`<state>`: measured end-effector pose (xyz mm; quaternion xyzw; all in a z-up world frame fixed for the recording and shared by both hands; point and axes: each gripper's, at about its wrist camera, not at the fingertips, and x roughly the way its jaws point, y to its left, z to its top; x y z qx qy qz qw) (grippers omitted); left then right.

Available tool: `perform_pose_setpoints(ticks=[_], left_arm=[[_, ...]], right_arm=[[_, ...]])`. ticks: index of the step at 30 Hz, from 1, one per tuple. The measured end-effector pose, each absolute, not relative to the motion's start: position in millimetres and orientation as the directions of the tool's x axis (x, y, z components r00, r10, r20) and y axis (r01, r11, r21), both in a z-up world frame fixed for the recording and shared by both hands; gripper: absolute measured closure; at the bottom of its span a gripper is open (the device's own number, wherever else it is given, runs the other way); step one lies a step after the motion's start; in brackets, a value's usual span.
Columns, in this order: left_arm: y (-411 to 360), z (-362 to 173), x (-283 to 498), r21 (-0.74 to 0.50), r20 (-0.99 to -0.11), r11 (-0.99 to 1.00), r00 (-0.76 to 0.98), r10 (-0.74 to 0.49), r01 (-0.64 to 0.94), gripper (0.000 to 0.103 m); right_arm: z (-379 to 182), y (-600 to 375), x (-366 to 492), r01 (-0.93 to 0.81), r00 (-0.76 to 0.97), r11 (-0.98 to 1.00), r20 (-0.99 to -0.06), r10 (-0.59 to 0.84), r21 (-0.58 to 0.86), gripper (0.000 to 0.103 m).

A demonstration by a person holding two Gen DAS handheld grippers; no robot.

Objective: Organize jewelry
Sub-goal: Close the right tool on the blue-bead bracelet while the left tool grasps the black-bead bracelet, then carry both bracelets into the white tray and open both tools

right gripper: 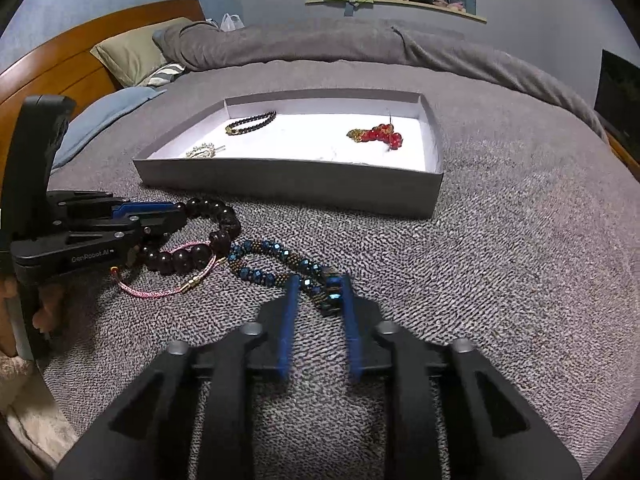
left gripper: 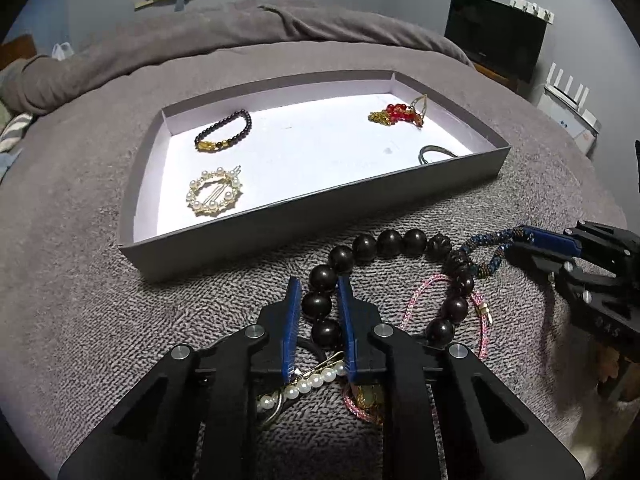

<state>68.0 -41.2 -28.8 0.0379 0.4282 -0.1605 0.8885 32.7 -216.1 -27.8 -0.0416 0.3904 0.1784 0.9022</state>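
Your left gripper rests on the bed with its fingers open around the big dark bead bracelet, not yet pinching it. Your right gripper also has its fingers parted, straddling one end of the blue beaded bracelet. Beyond both sits the tray, holding a small black bracelet, a pearl brooch and red beads
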Motion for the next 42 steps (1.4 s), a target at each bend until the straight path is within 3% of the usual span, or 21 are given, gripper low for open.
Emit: perform_pose_setpoints(ticks=[4, 13, 29, 42], left_arm=[[-39, -27, 63, -0.068, -0.762, 0.943, 0.594, -0.260, 0.326, 0.084], [-38, -20, 55, -0.054, -0.734, 0.939, 0.625, -0.268, 0.339, 0.086], [-46, 17, 24, 0.005, -0.576, 0.911, 0.745, -0.335, 0.413, 0.087], [-50, 46, 13, 0.053, -0.510, 0.909, 0.794, -0.331, 0.413, 0.087]], right_arm=[[-26, -217, 31, -0.355, 0.639, 0.932, -0.710, 0.298, 0.071, 0.095], [-16, -221, 28, -0.355, 0.671, 0.931, -0.670, 0.318, 0.086, 0.095], [14, -235, 19, -0.336, 0.754, 0.934, -0.558, 0.346, 0.125, 0.095], [20, -233, 22, -0.332, 0.754, 0.935, -0.559, 0.344, 0.128, 0.095]])
